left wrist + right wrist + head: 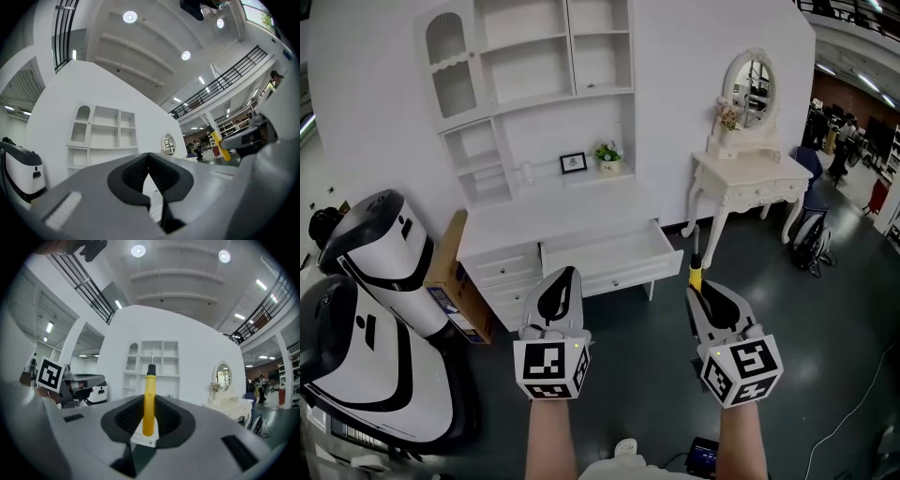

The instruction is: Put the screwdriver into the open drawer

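- The screwdriver [148, 399] was already in a grip but not yet delivered. The open drawer [619, 251] stood well apart ahead, and it looked empty.
- In my judgement, the approach and the release over the drawer were left to do.
- The right gripper [698, 292] was clamped on the yellow handle, with the shaft pointing forward.
- The left gripper [149, 161] had its jaws together and held nothing.

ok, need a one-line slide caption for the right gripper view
Right claw gripping a yellow-handled screwdriver, shaft pointing toward the white shelf unit ahead.
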A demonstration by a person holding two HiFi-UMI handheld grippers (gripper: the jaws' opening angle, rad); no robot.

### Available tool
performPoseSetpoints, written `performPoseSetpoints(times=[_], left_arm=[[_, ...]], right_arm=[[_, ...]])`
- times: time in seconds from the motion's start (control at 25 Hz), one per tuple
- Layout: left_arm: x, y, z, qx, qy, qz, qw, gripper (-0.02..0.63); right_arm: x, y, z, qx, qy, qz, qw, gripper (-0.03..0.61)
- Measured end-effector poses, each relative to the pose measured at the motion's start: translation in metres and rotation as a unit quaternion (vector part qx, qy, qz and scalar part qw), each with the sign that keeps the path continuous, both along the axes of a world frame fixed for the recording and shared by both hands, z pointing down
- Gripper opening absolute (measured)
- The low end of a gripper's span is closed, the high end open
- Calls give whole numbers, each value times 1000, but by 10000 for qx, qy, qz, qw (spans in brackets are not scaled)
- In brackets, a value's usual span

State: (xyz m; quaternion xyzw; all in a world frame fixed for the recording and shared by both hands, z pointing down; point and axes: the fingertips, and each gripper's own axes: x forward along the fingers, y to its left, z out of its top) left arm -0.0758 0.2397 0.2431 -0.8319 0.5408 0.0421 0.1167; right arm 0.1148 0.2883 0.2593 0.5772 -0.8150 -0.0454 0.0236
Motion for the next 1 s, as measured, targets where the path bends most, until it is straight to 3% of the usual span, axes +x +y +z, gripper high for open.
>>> performPoseSetpoints(times=[0.4, 1.0], left_arm=[[-26, -53, -3, -23, 95, 22, 9999, 9], [-30, -87, -1, 42, -5, 3, 10000, 11]], right_arm=[[-23, -50, -5, 3, 20, 47, 10000, 75], [-27, -94, -2, 1, 34, -23, 10000, 75]])
